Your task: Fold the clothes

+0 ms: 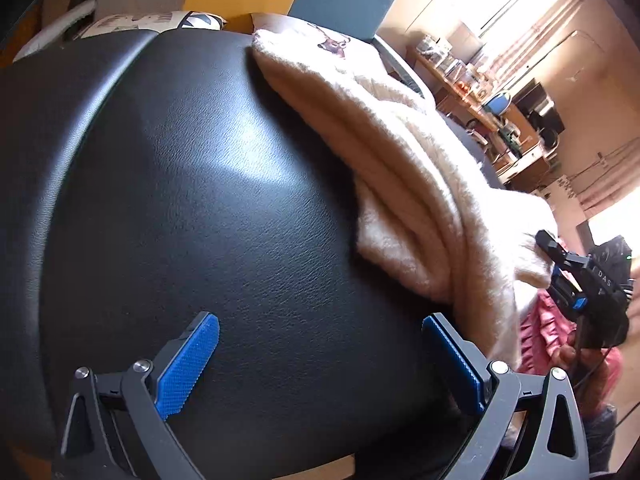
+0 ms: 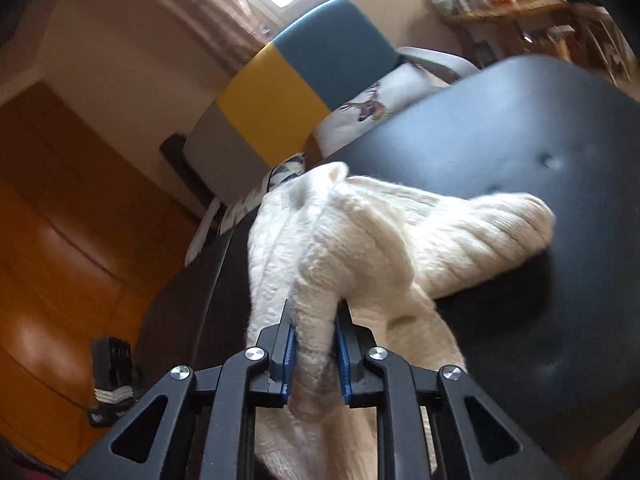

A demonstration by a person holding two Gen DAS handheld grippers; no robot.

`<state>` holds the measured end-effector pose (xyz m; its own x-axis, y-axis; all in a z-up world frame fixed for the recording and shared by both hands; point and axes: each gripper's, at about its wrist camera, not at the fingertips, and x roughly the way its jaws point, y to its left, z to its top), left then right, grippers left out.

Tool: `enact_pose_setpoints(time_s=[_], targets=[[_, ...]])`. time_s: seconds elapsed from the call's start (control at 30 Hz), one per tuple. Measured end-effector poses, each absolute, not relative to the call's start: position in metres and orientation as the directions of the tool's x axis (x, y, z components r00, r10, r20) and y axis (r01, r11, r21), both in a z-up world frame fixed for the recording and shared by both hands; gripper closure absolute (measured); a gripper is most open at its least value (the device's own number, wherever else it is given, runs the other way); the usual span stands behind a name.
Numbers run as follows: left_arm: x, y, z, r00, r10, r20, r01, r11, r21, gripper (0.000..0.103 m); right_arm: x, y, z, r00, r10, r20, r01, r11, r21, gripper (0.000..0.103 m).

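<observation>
The right gripper (image 2: 316, 344) pinched a bunch of the cream sweater (image 2: 360, 240) on the black seat (image 2: 520, 140), its sleeve trailing toward three o'clock, while the left gripper (image 1: 320, 360) gaped empty; lifting slowly should keep folds even.

Black leather seat (image 1: 192, 208), deer-print cushion (image 2: 372, 108) behind, yellow/teal/grey chair back (image 2: 288, 96), cluttered shelves (image 1: 480, 92) w/ misc. items.

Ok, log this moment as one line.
left gripper: open, empty, over black leather surface | right gripper: shut on cream knit sweater | sweater: bunched, unfolded
</observation>
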<state>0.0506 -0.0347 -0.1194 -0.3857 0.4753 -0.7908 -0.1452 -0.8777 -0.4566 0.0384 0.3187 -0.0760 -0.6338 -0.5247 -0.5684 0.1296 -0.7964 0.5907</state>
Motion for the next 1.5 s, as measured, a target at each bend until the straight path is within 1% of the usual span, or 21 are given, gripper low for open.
enact_pose_setpoints(time_s=[0.1, 0.2, 0.23, 0.33, 0.47, 0.53, 0.57, 0.6, 0.63, 0.67, 0.7, 0.83, 0.87, 0.9, 0.93, 1.03, 1.17, 1.23, 1.37, 1.4, 1.5], targets=[[0.038, -0.023, -0.098, -0.408, 0.515, -0.754, -0.187, -0.855, -0.483, 0.001, 0.021, 0.272, -0.081, -0.571, -0.562, -0.598, 0.233, -0.809, 0.539, 0.086], [0.026, -0.010, -0.069, -0.429, 0.553, -0.714, -0.264, -0.833, -0.486, 0.001, 0.025, 0.242, -0.098, -0.549, -0.524, -0.652, 0.291, -0.850, 0.439, 0.086], [0.020, -0.002, -0.062, -0.424, 0.572, -0.702, -0.288, -0.820, -0.494, 0.001, 0.029, 0.240, -0.101, -0.551, -0.522, -0.651, 0.298, -0.852, 0.431, 0.083], [0.001, 0.022, -0.040, -0.404, 0.628, -0.665, -0.359, -0.777, -0.517, 0.001, 0.035, 0.244, -0.107, -0.572, -0.514, -0.639, 0.294, -0.856, 0.425, 0.083], [-0.018, 0.063, -0.042, -0.294, 0.702, -0.649, -0.376, -0.709, -0.597, 0.001, 0.045, 0.253, -0.109, -0.593, -0.519, -0.615, 0.276, -0.849, 0.451, 0.081], [-0.027, 0.082, -0.044, -0.249, 0.718, -0.650, -0.366, -0.691, -0.623, 0.005, 0.050, 0.255, -0.111, -0.600, -0.520, -0.608, 0.282, -0.848, 0.448, 0.080], [-0.033, 0.091, -0.048, -0.232, 0.713, -0.662, -0.355, -0.695, -0.625, 0.010, 0.052, 0.255, -0.111, -0.605, -0.520, -0.604, 0.283, -0.849, 0.447, 0.080], [-0.037, 0.098, -0.051, -0.213, 0.714, -0.667, -0.348, -0.693, -0.631, 0.026, 0.054, 0.255, -0.111, -0.609, -0.519, -0.600, 0.284, -0.849, 0.446, 0.080], [-0.039, 0.105, -0.054, -0.191, 0.713, -0.675, -0.341, -0.693, -0.635, 0.037, 0.054, 0.255, -0.112, -0.611, -0.520, -0.597, 0.285, -0.848, 0.447, 0.080], [-0.042, 0.112, -0.058, -0.170, 0.711, -0.682, -0.334, -0.693, -0.639, 0.055, 0.053, 0.255, -0.112, -0.613, -0.521, -0.594, 0.286, -0.847, 0.448, 0.080], [-0.043, 0.115, -0.061, -0.162, 0.706, -0.690, -0.332, -0.697, -0.635, 0.060, 0.054, 0.255, -0.113, -0.616, -0.522, -0.590, 0.287, -0.846, 0.449, 0.080], [-0.045, 0.129, -0.073, -0.126, 0.681, -0.721, -0.323, -0.715, -0.619, 0.063, 0.061, 0.255, -0.113, -0.626, -0.526, -0.576, 0.290, -0.843, 0.454, 0.079], [-0.046, 0.133, -0.076, -0.118, 0.675, -0.728, -0.321, -0.720, -0.615, 0.071, 0.060, 0.257, -0.114, -0.629, -0.524, -0.574, 0.287, -0.843, 0.456, 0.079], [-0.046, 0.136, -0.079, -0.109, 0.669, -0.735, -0.319, -0.724, -0.612, 0.084, 0.059, 0.258, -0.114, -0.631, -0.524, -0.572, 0.283, -0.842, 0.458, 0.077], [-0.047, 0.135, -0.078, -0.111, 0.671, -0.733, -0.315, -0.723, -0.615, 0.088, 0.060, 0.259, -0.112, -0.629, -0.524, -0.574, 0.277, -0.842, 0.464, 0.075], [-0.046, 0.129, -0.074, -0.127, 0.691, -0.711, -0.298, -0.711, -0.638, 0.091, 0.061, 0.262, -0.106, -0.626, -0.525, -0.577, 0.259, -0.838, 0.481, 0.071], [-0.044, 0.100, -0.065, -0.189, 0.720, -0.668, -0.250, -0.693, -0.676, 0.091, 0.065, 0.273, -0.093, -0.647, -0.544, -0.534, 0.250, -0.813, 0.526, 0.066], [-0.042, 0.077, -0.058, -0.231, 0.742, -0.629, -0.222, -0.670, -0.709, 0.091, 0.066, 0.278, -0.087, -0.657, -0.550, -0.516, 0.243, -0.802, 0.546, 0.059], [-0.029, 0.012, -0.045, -0.356, 0.724, -0.591, -0.182, -0.674, -0.716, 0.091, 0.057, 0.286, -0.087, -0.656, -0.536, -0.532, 0.197, -0.801, 0.565, 0.059], [-0.024, -0.007, -0.044, -0.384, 0.720, -0.578, -0.165, -0.670, -0.724, 0.091, 0.053, 0.285, -0.088, -0.651, -0.531, -0.542, 0.191, -0.806, 0.560, 0.059], [-0.011, -0.057, -0.045, -0.452, 0.664, -0.595, -0.098, -0.700, -0.707, 0.091, 0.033, 0.264, -0.101, -0.589, -0.470, -0.657, 0.199, -0.873, 0.446, 0.059]])
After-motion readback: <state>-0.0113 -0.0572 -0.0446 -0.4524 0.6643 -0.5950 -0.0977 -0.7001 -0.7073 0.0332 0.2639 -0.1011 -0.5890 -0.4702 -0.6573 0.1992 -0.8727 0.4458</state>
